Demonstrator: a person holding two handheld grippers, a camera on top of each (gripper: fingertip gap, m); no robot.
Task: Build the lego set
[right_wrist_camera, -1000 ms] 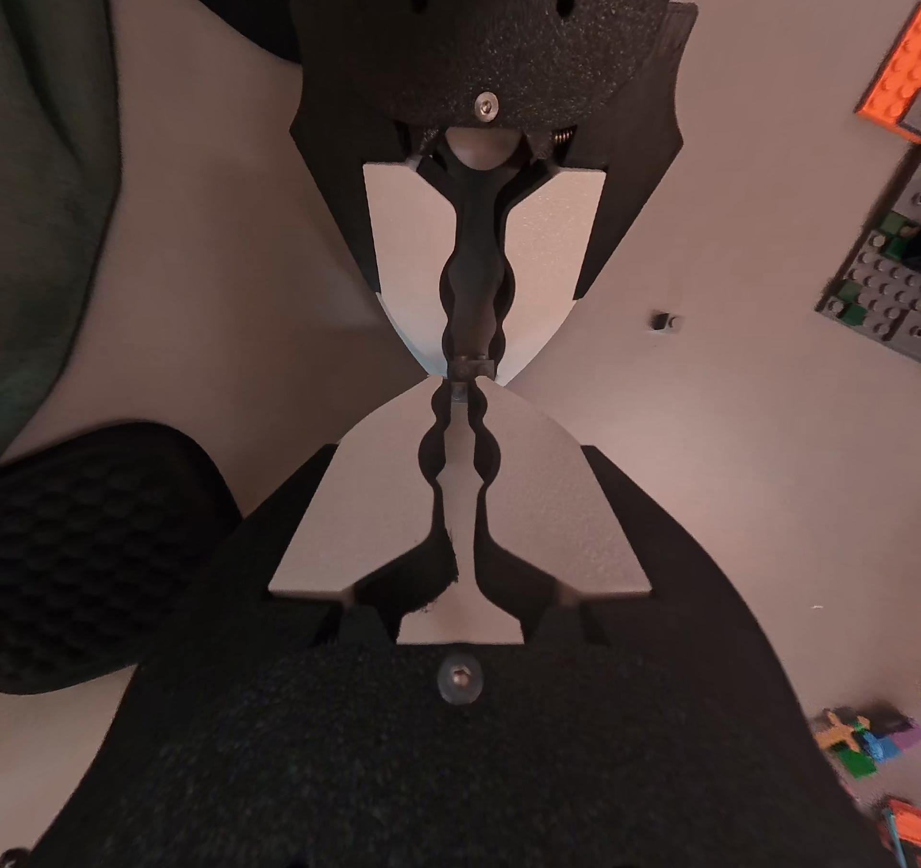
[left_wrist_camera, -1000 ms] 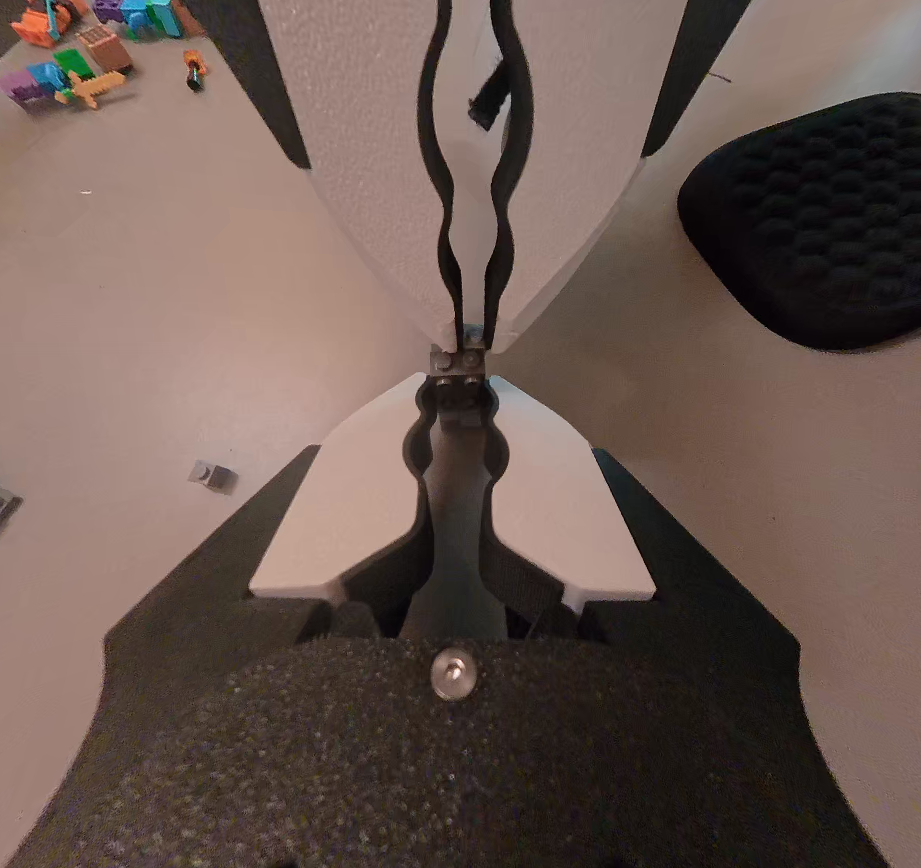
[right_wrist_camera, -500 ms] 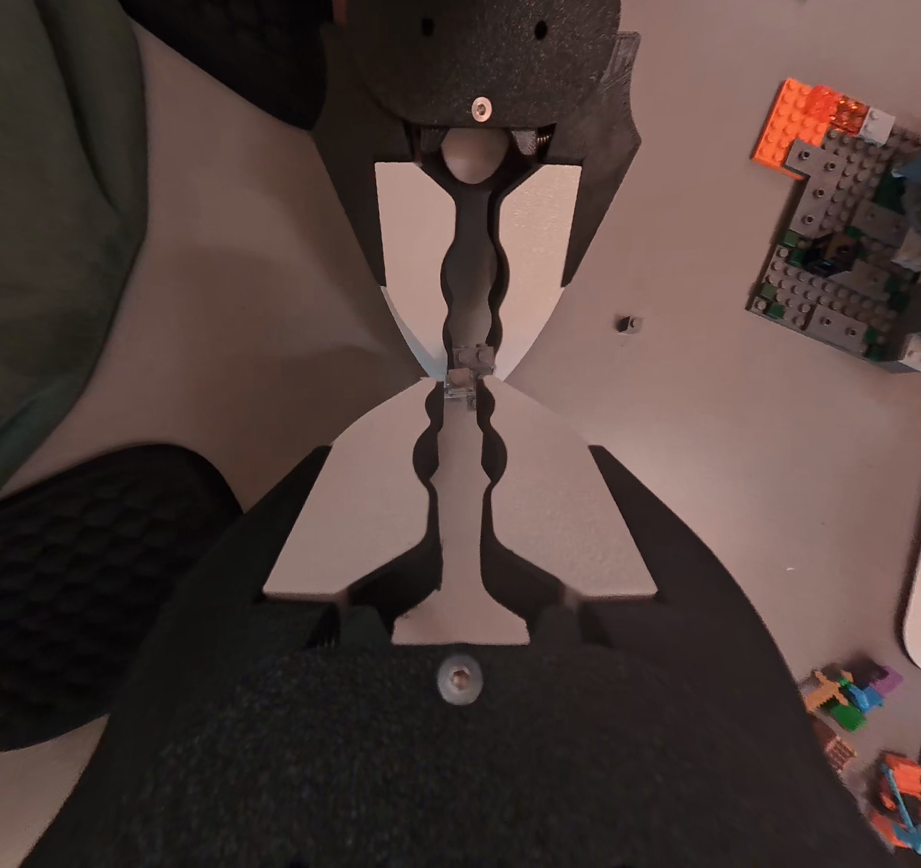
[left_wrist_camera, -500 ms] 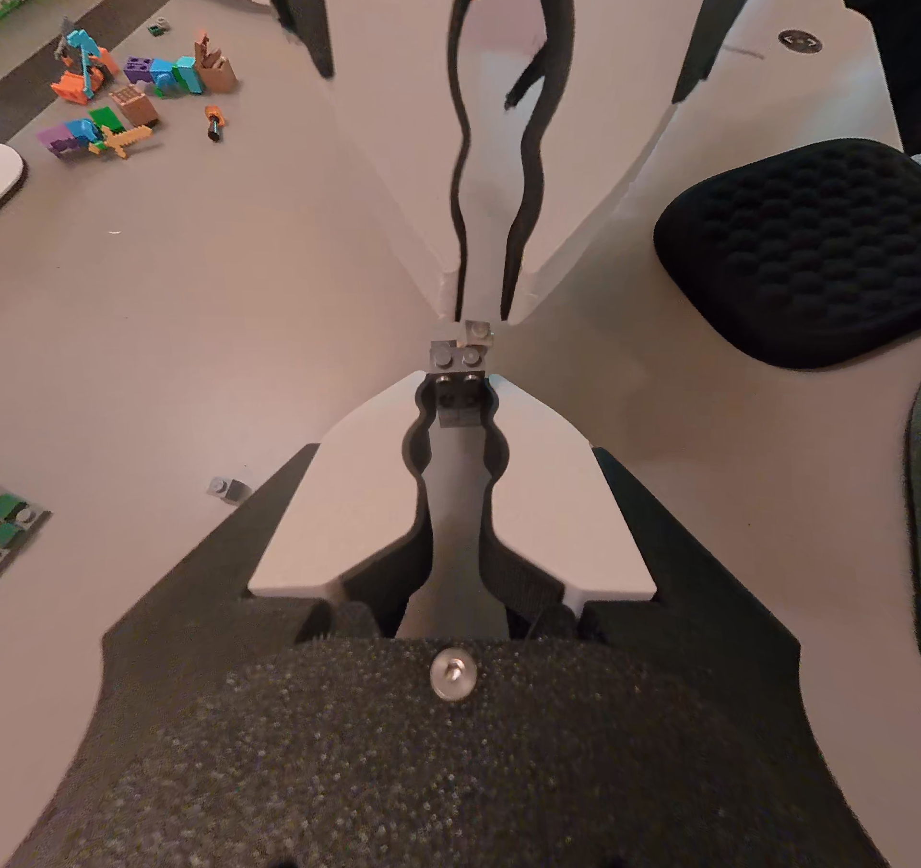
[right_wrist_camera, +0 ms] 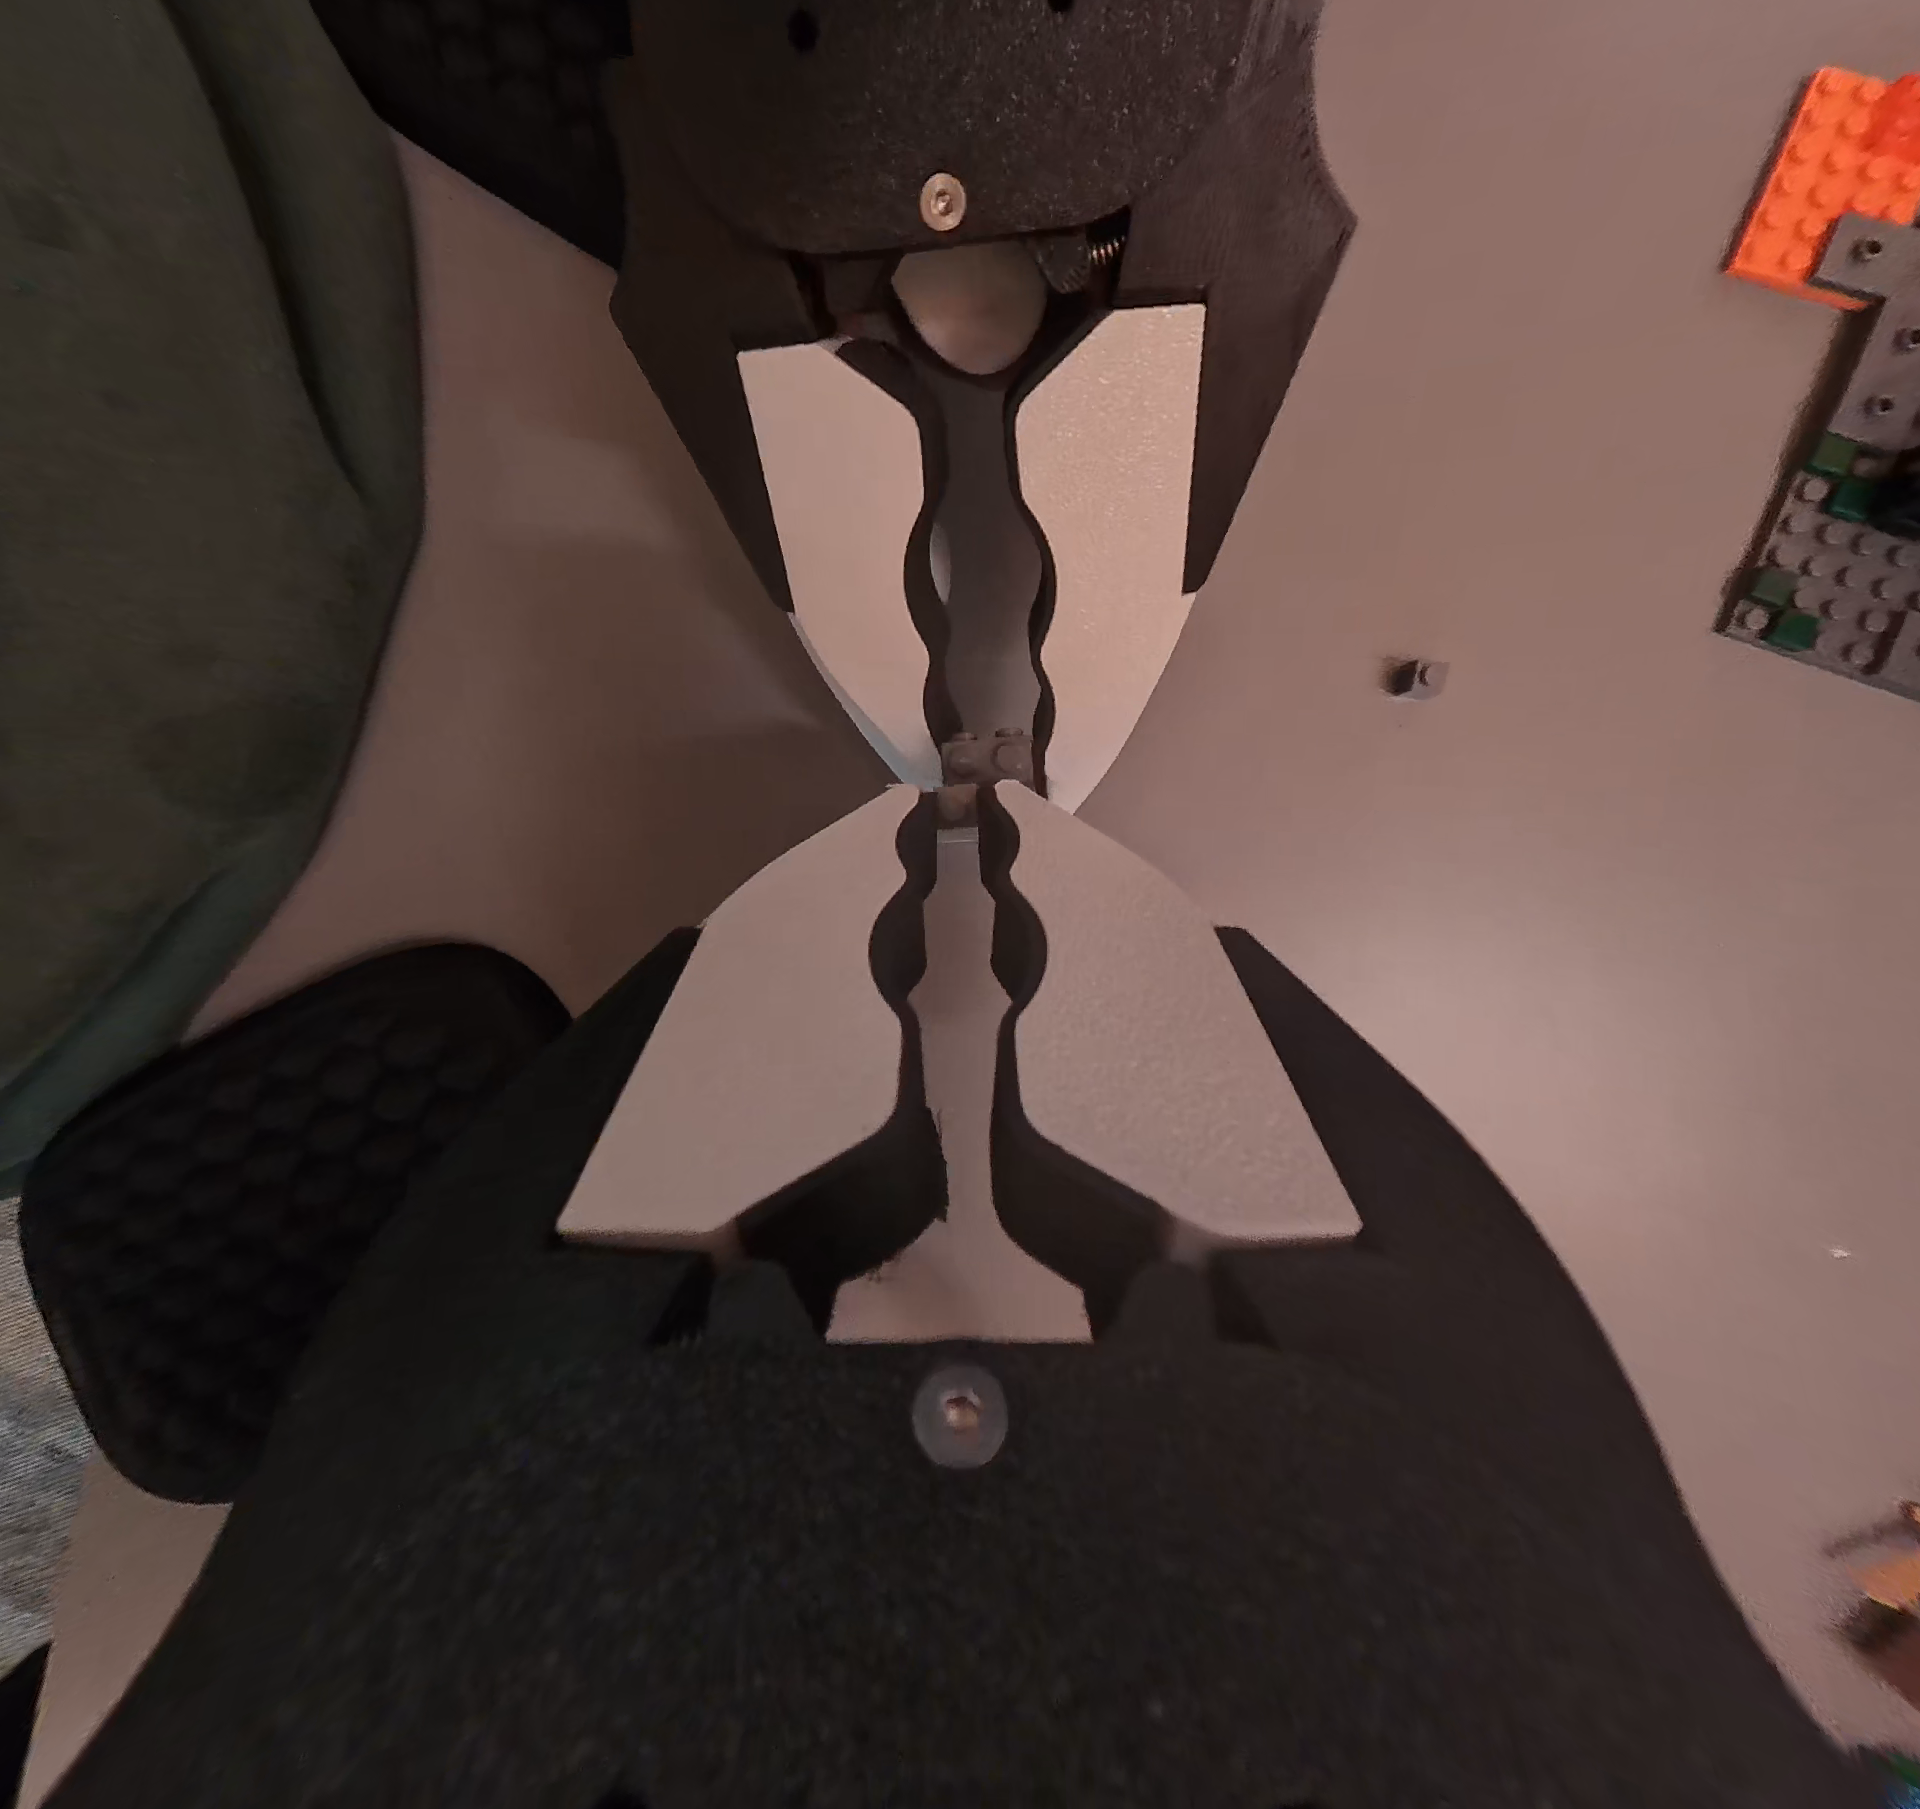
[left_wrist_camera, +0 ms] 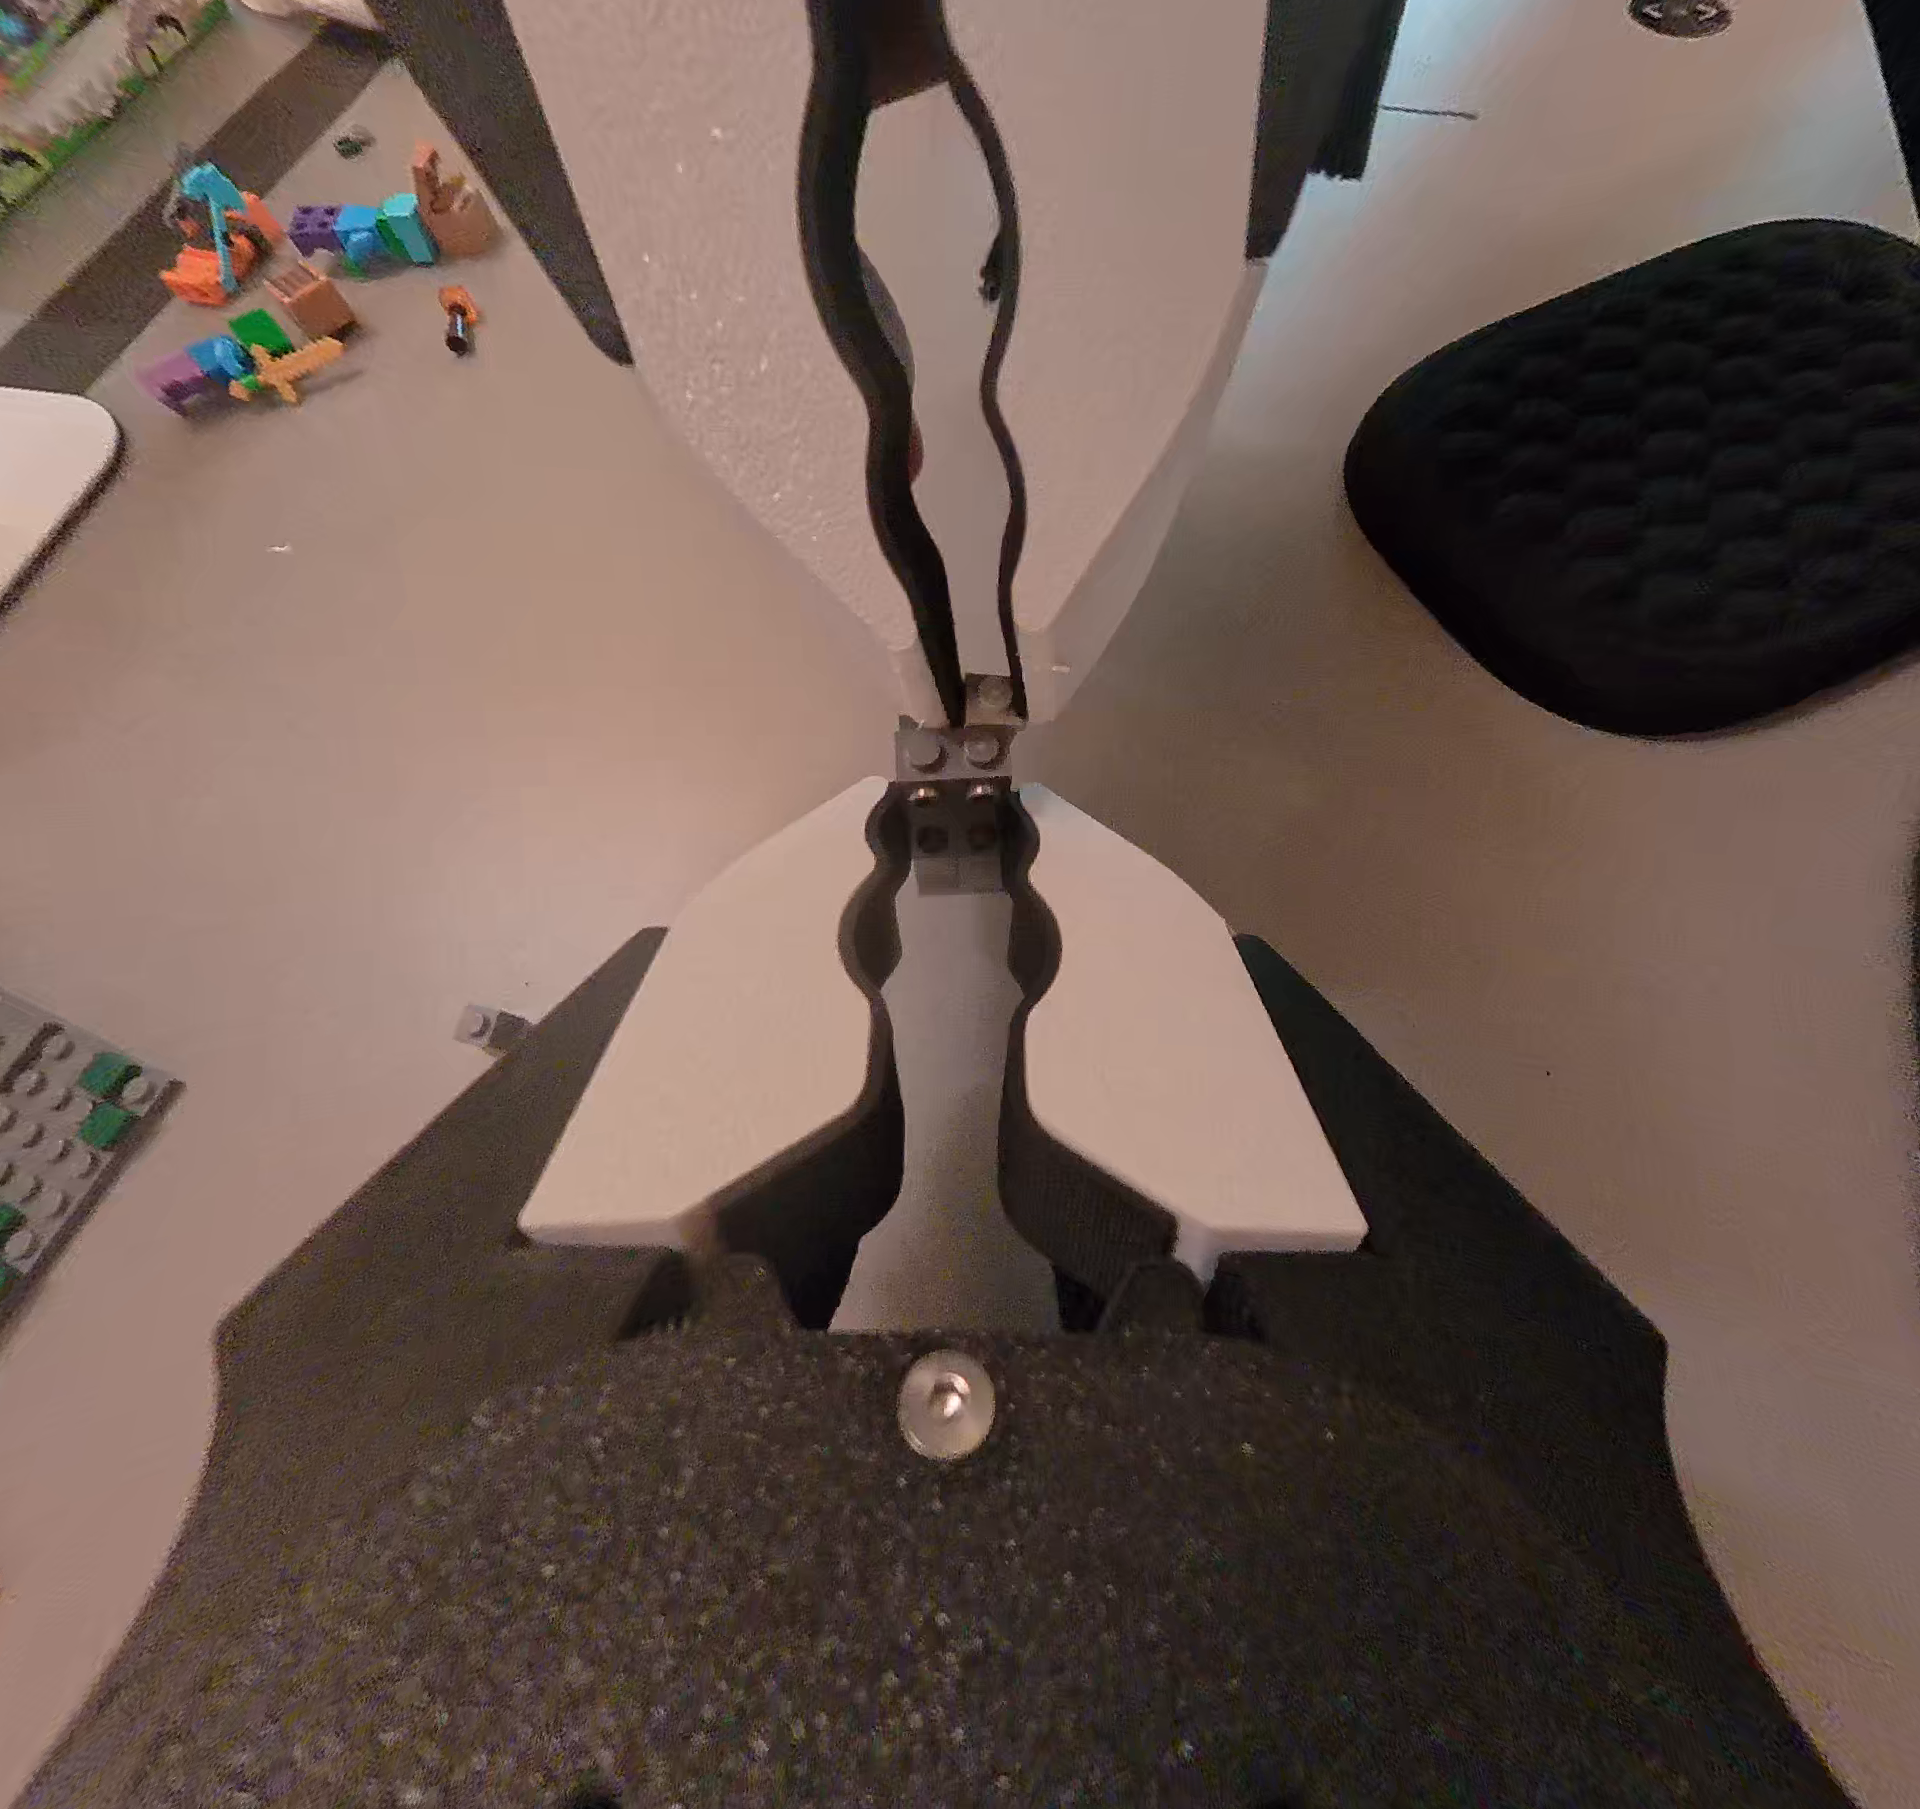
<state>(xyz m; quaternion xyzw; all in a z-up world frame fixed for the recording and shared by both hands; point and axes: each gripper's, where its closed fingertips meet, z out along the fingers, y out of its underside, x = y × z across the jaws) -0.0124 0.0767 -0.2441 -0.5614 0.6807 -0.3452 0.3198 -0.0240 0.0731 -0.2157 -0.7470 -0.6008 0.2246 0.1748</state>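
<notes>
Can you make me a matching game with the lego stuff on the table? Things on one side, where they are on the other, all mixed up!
Things:
1. grey brick
2. small grey piece
3. black cushion
4. colourful lego pile

Places:
A. lying on the table, far left in the left wrist view
B. pinched in the left gripper
C. on the table, to the right in the left wrist view
D. pinched in the right gripper

Pairs: 1-B, 2-D, 3-C, 4-A

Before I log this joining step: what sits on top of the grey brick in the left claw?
A smaller grey brick, pinched in the right claw, sits over one end of the grey brick. Their contact faces are hidden, so I can't confirm it is seated.
</notes>
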